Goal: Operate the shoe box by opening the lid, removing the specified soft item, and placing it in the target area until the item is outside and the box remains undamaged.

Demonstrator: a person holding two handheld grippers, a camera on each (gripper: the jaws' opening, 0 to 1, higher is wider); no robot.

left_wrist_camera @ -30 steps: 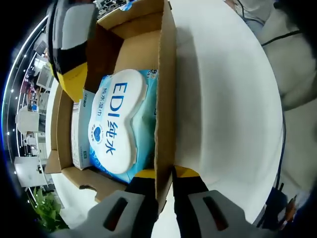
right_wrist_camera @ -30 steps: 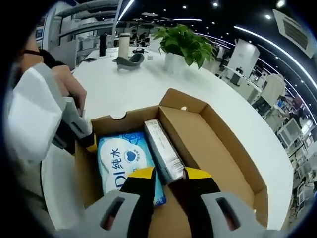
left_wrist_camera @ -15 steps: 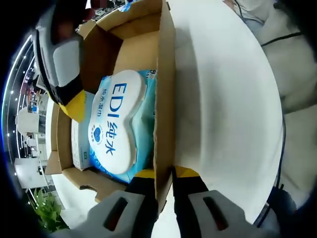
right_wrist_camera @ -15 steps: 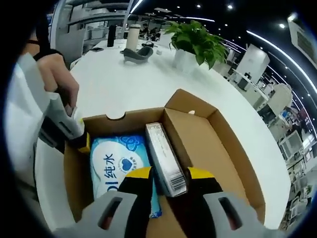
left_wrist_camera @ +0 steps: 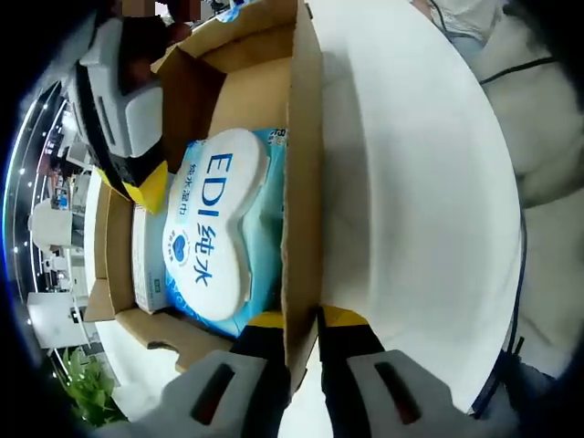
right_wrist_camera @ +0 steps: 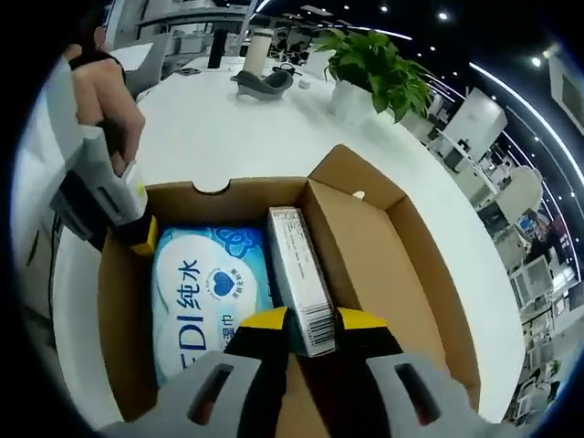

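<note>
L gripper was closed on the shoe box side wall, one jaw inside, one outside. R gripper was down inside the box w/ jaws astride the near end of a slim carton; can't tell if it was pinching it yet. Box was open, lid flap folded back. Inside: blue wet-wipes pack lying flat, carton on edge just beside it, touching. Box sat on a white round table. Potted plant and a cup at the far edge; office room w/ ceiling lights behind.
</note>
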